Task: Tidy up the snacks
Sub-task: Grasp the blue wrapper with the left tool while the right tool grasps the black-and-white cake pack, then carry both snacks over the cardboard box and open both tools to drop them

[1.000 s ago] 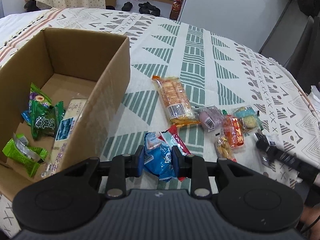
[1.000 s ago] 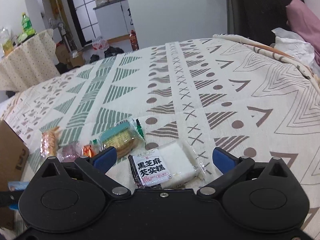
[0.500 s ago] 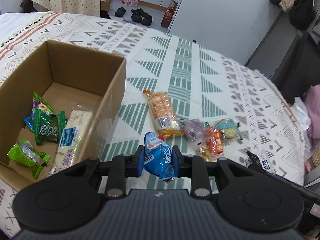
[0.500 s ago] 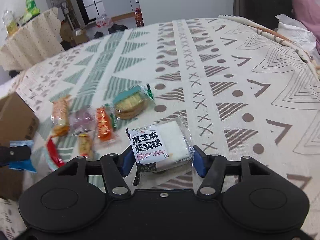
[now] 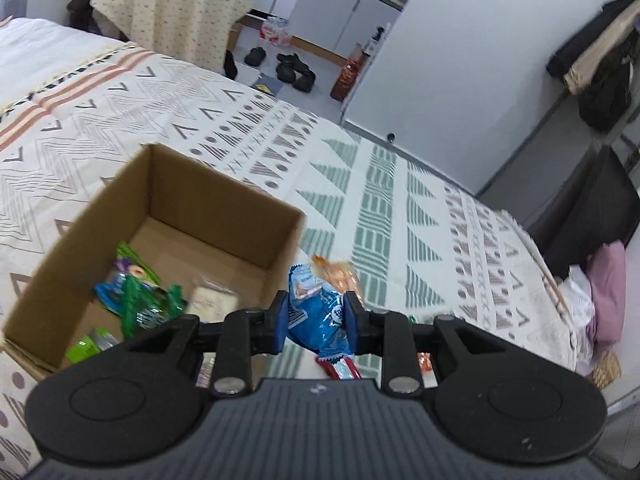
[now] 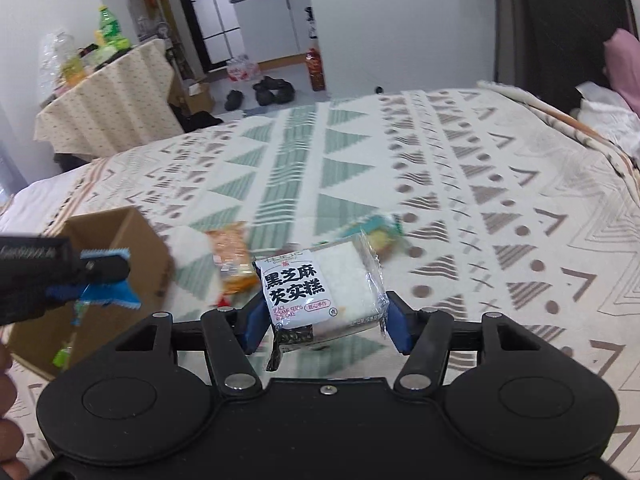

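Left gripper clenched crinkly blue foil snack packet, airborne at the open brown cardboard box's 4 o'clock corner; right gripper gripped white black-sesame cake pack. Clear rim first, release low.

One cardboard box, two claw-held snack packets.

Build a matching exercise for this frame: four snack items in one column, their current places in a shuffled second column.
Items:
1. blue packet
2. white sesame cake pack
3. green packets
4. orange cracker pack

Places:
A. lying on the bedspread
B. held in the right claw
C. inside the cardboard box
D. held in the left claw

Pairs: 1-D, 2-B, 3-C, 4-A
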